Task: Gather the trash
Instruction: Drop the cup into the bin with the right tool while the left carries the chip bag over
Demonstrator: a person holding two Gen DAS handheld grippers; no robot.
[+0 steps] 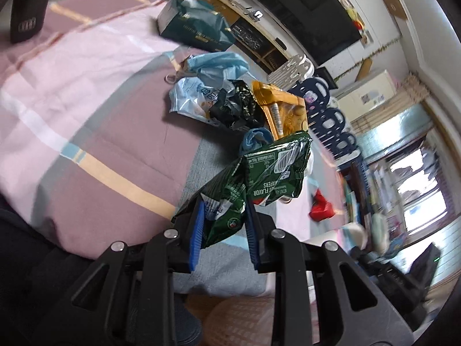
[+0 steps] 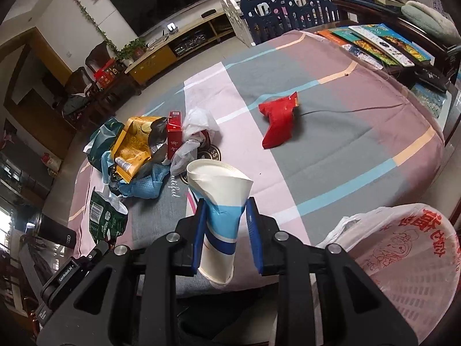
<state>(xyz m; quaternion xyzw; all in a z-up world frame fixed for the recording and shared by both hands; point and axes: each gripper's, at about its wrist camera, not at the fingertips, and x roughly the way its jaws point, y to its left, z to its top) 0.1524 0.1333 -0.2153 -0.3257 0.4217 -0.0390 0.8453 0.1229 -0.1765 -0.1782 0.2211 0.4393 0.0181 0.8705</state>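
Observation:
My left gripper (image 1: 223, 204) is shut on a crumpled green wafer wrapper (image 1: 268, 170), held above the checked cloth. Beyond it lies a heap of trash: an orange packet (image 1: 283, 109), a black wrapper (image 1: 236, 106), a pale blue bag (image 1: 213, 66). My right gripper (image 2: 224, 210) is shut on a squashed white and blue paper cup (image 2: 219, 201), mouth pointing away, lifted over the table. In the right wrist view the heap (image 2: 138, 147) sits at the left, with a red box (image 2: 174, 137) and a green wrapper (image 2: 105, 222). A red wrapper (image 2: 279, 121) lies alone mid-table.
A basket lined with a white printed plastic bag (image 2: 403, 245) stands at the near right. Books (image 2: 380, 43) lie at the table's far right edge. A teal tissue box (image 1: 193, 26) stands beyond the heap. Blue and white chairs (image 2: 291, 3) stand behind the table.

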